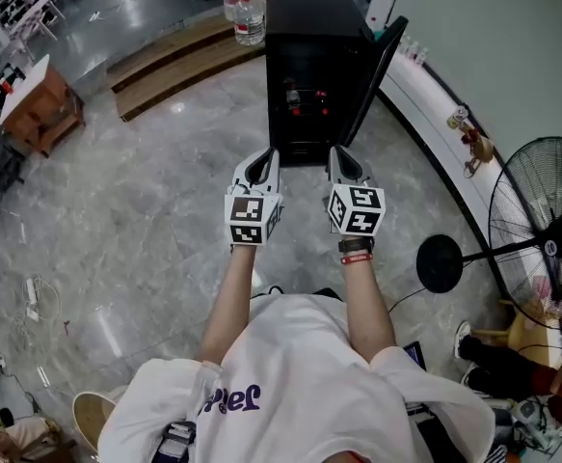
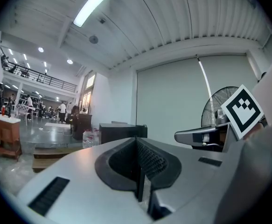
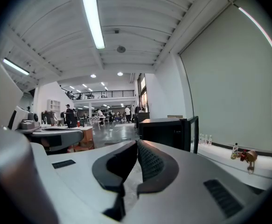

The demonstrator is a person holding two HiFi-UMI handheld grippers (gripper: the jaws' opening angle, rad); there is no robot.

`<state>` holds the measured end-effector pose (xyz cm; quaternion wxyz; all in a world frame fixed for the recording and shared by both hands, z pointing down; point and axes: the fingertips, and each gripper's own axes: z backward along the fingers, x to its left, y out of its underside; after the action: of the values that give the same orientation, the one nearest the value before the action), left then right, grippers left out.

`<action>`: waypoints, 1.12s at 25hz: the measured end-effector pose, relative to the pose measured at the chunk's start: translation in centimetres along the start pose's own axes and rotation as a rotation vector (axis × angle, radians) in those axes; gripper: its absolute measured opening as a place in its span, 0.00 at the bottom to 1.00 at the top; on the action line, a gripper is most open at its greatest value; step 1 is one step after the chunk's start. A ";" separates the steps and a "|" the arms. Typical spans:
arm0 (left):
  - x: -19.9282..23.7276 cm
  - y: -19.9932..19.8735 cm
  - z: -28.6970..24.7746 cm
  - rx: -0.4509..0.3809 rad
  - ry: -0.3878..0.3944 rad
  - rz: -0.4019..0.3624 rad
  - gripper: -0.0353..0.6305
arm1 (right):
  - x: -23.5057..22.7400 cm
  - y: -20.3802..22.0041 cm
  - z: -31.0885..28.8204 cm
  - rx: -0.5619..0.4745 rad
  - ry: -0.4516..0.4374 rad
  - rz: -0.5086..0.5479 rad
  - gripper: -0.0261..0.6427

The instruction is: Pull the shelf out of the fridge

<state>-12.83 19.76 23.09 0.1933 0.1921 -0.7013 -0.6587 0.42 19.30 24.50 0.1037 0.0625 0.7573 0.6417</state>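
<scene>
A small black fridge [image 1: 309, 66] stands on the floor ahead of me with its door [image 1: 375, 70] swung open to the right. Inside, red items show on a shelf [image 1: 305, 104]. I hold both grippers side by side at chest height, well short of the fridge. My left gripper [image 1: 262, 169] is shut with nothing between its jaws. My right gripper [image 1: 346, 167] is also shut and empty. The fridge [image 2: 122, 130] sits far off beyond the left jaws, and the fridge [image 3: 166, 129] with its open door also lies far beyond the right jaws.
Water bottles [image 1: 245, 10] stand behind the fridge by wooden steps [image 1: 179, 61]. A pedestal fan [image 1: 541, 230] stands at the right near a white ledge [image 1: 425, 114]. A wooden cabinet [image 1: 38, 104] is at the far left. Grey tiled floor lies between me and the fridge.
</scene>
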 end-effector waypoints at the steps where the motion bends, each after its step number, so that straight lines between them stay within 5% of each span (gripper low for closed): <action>1: 0.3 0.3 0.1 0.002 0.004 0.002 0.08 | 0.4 0.2 -0.2 0.002 0.002 -0.001 0.07; 16: 1.0 3.4 -0.1 0.025 0.071 0.049 0.08 | 1.7 3.3 -1.1 0.061 0.024 -0.007 0.07; 28: 2.8 4.6 -9.4 0.039 0.057 0.020 0.08 | -3.4 4.8 -10.1 0.080 -0.003 -0.062 0.07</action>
<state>-10.39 10.59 28.29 0.2158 0.2074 -0.7100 -0.6374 1.11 9.64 31.04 0.1223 0.0439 0.7837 0.6074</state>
